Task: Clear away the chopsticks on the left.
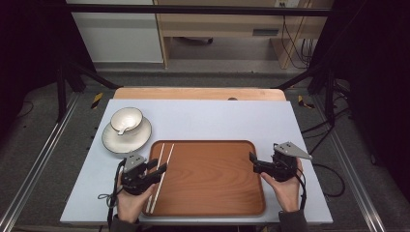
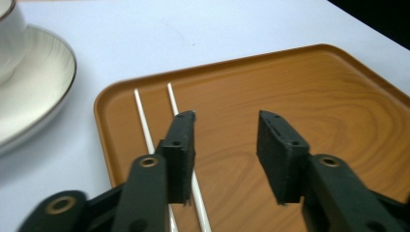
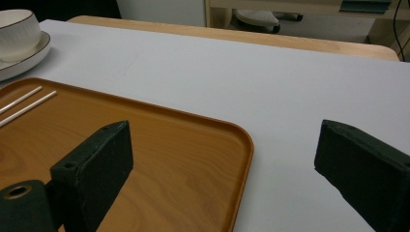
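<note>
- The table, under a pale grey sheet, carries everything; a strip of bare wood shows along its far edge.
- The brown wooden tray lies at the near middle of the table, its wood-grain floor bare apart from its left edge.
- The white plate sits on the sheet just beyond the tray's far left corner, apart from it.
- The white bowl rests on the plate's far side.
- The right gripper is held at the tray's right edge, pointing left over it. Its jaws are spread wide, with nothing between them.
- The left gripper hovers over the tray's left edge. Its jaws are roughly half spread and grip nothing; in the left gripper view the pads hang clear above the tray.
- The two white chopsticks lie side by side inside the tray along its left edge, running from near to far, just under the left gripper and free of its pads.
</note>
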The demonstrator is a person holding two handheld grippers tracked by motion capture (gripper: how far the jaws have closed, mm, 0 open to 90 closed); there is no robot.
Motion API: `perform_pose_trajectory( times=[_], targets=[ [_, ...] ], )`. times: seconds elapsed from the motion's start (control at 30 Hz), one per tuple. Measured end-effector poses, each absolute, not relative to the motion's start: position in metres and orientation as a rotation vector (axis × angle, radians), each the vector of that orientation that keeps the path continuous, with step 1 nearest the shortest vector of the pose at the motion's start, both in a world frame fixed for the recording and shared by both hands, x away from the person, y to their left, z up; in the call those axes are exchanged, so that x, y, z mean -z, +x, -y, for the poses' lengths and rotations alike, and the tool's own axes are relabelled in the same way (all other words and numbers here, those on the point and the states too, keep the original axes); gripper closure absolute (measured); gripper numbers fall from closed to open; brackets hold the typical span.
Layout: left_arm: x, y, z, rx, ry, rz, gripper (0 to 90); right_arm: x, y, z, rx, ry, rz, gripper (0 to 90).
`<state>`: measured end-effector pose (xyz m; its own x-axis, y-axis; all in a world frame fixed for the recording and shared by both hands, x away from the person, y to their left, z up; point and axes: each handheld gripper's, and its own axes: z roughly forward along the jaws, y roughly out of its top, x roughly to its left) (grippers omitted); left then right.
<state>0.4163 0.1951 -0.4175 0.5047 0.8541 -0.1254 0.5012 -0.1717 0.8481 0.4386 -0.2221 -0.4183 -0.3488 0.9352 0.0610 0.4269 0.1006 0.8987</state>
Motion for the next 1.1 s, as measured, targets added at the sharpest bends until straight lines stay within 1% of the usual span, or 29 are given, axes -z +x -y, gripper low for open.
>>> perform_pose_trajectory(
  times=[0.1,0.23,0.33,0.43,0.7,1.1],
  targets=[
    [0.409,0.422,-0.199,-0.525,1.849,-1.081,49.4,0.418,0.438,0.223,-1.21,1.329,-1.836,6.6],
    [0.403,0.43,-0.206,-0.514,1.853,-1.059,41.4,0.417,0.438,0.224,-1.212,1.33,-1.829,6.6],
    [0.401,0.433,-0.213,-0.534,1.871,-1.033,37.8,0.416,0.437,0.225,-1.216,1.327,-1.828,6.6],
    [0.402,0.435,-0.225,-0.516,1.86,-1.033,35.2,0.416,0.437,0.225,-1.215,1.331,-1.824,6.6],
    [0.423,0.431,-0.261,-0.537,1.849,-1.079,31.3,0.418,0.438,0.226,-1.209,1.333,-1.83,6.5],
    [0.441,0.426,-0.291,-0.568,1.838,-1.121,28.4,0.423,0.441,0.226,-1.191,1.343,-1.846,6.5]
  ],
)
